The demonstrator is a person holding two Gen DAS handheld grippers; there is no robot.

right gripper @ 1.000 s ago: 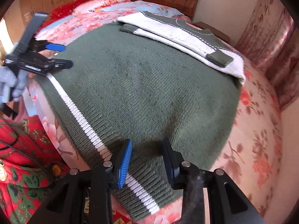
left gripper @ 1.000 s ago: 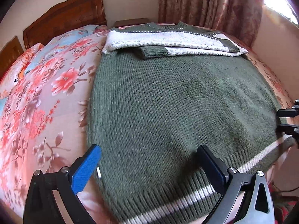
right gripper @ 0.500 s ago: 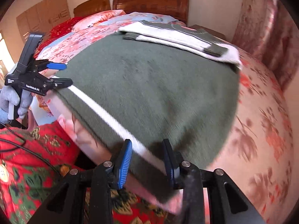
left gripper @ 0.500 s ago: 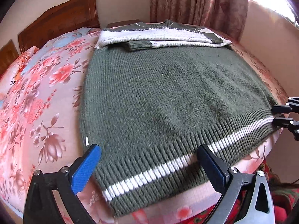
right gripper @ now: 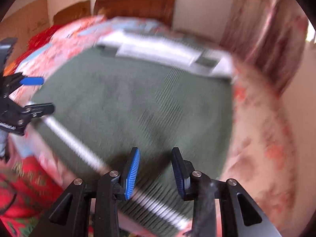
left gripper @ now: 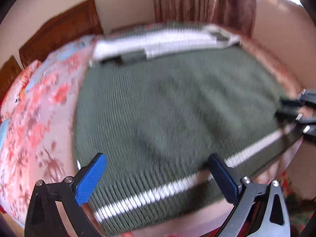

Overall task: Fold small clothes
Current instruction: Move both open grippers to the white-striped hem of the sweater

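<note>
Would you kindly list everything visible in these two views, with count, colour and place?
sweater: one, dark green with a white hem stripe, spread flat on the bed, sleeves folded across its far end
bedspread: one, pink floral, under the sweater
headboard: one, brown wood, far end
curtain: one, reddish-brown, by the window
left tool: one, black with blue pads, open, at the hem's left corner
right tool: one, black with blue pads, open, at the hem's right corner

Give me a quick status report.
Left gripper open, right gripper open, both at the sweater hem. Sweater flat on bed, sleeves folded in. Nothing blocking.
</note>
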